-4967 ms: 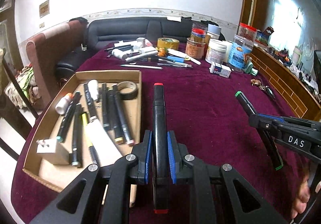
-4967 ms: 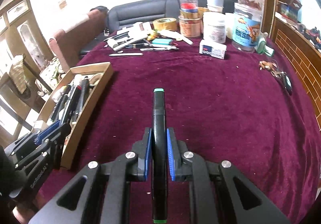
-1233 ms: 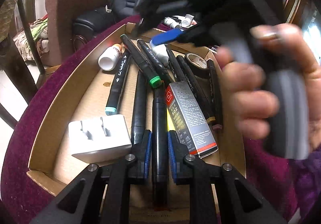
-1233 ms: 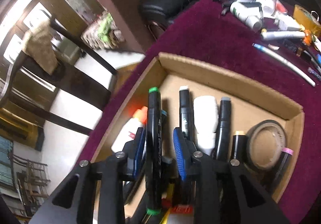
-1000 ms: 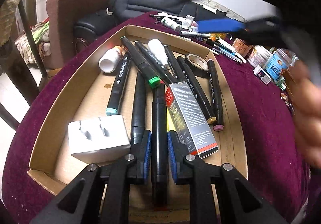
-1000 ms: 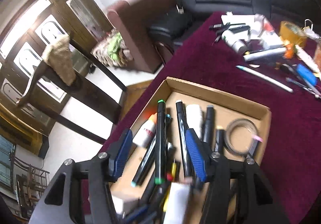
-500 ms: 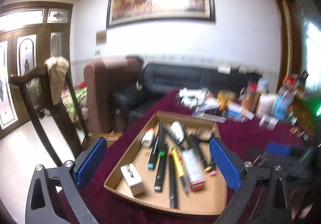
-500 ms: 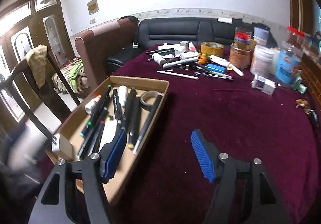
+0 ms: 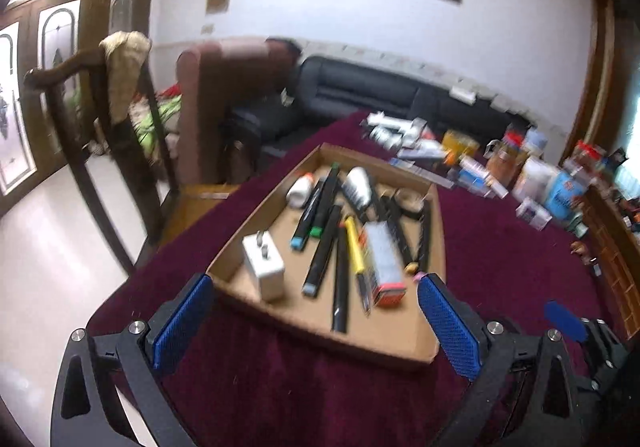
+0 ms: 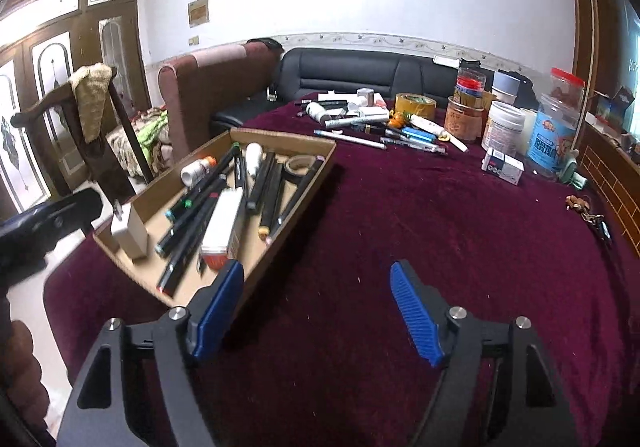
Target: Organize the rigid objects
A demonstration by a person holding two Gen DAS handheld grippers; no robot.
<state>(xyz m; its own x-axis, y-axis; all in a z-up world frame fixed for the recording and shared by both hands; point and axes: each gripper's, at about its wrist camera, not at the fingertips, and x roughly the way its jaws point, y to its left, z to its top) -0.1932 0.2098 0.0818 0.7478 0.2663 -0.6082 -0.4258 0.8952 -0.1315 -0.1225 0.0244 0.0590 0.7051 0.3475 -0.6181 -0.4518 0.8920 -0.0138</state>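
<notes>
Cardboard tray (image 9: 416,351) ahead, beyond spread left fingers (image 9: 182,321).

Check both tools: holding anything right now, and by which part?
Nothing is held. The left tool is wide open above the cardboard tray. The right tool has just been opening, nothing between its pads; the markers lie in the tray.
</notes>
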